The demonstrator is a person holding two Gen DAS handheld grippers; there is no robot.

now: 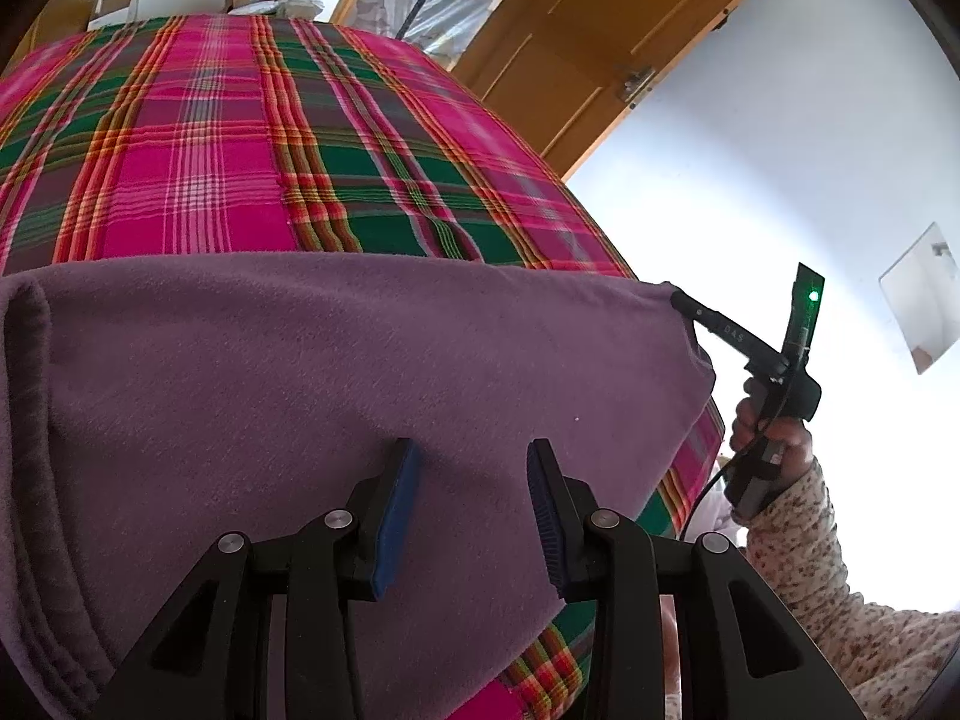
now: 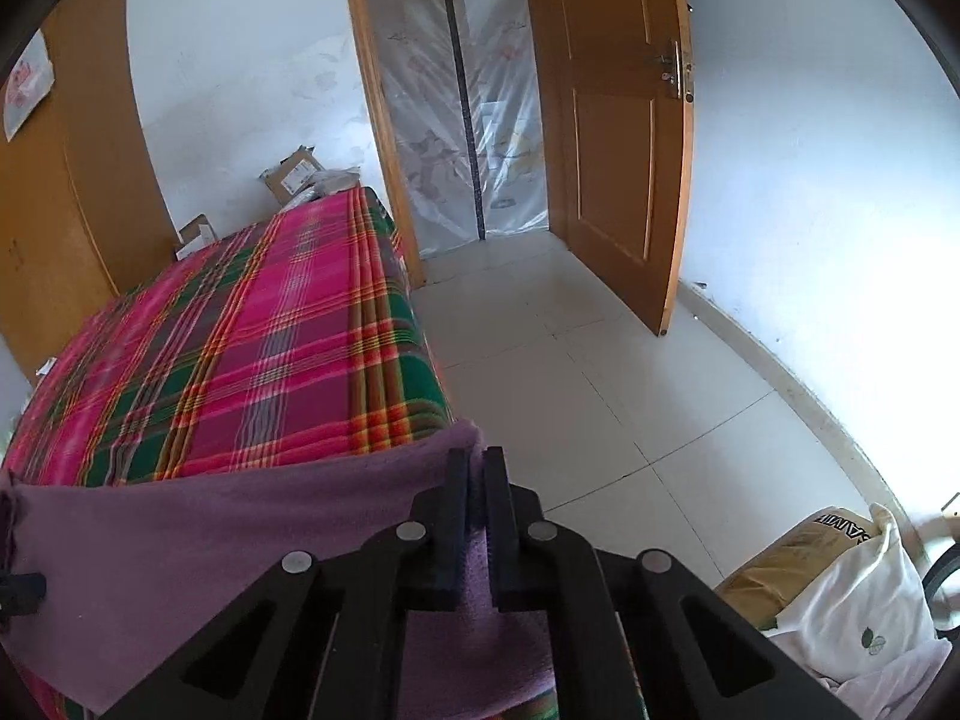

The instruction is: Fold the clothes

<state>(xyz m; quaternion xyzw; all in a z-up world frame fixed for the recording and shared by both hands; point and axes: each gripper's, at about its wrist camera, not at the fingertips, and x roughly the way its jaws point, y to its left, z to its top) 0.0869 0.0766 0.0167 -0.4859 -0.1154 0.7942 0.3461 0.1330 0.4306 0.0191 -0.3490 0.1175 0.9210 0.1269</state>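
Nearest the left wrist camera: left tool (image 1: 471, 453) hovered low over the purple garment (image 1: 336, 372), its blue pads (image 1: 396, 516) standing apart with bare cloth showing between them and nothing pinched.
Left tool state: parted about halfway, holding nothing; whether the pad tips brushed the fabric could not be told.
Right tool state: right tool (image 2: 475, 457) had its jaws pressed together on the garment's far right corner, purple cloth squeezed in the thin slit between them.
Same grip from the other side: in the left wrist view the right tool (image 1: 681, 299) met the corner at the bed's right edge, a hand (image 1: 768, 426) in a floral sleeve (image 1: 804, 546) behind it.
Garment place: spread flat across the near end of the bed (image 1: 198, 138), over the plaid cover, its far hem running left to right.
Long axis: side to side across the bed, with a thick folded edge at the far left.
Key relation: the held corner lay to the right of the left tool and slightly farther away; the rest of the cloth stretched leftward from the grip.
Nearer hand: the right one already had the corner; the left sat over the near middle, well apart from any edge.
Judgement: a fold would likely carry the right corner leftward across the garment, while the left tool would need an edge or a spot to pin first.
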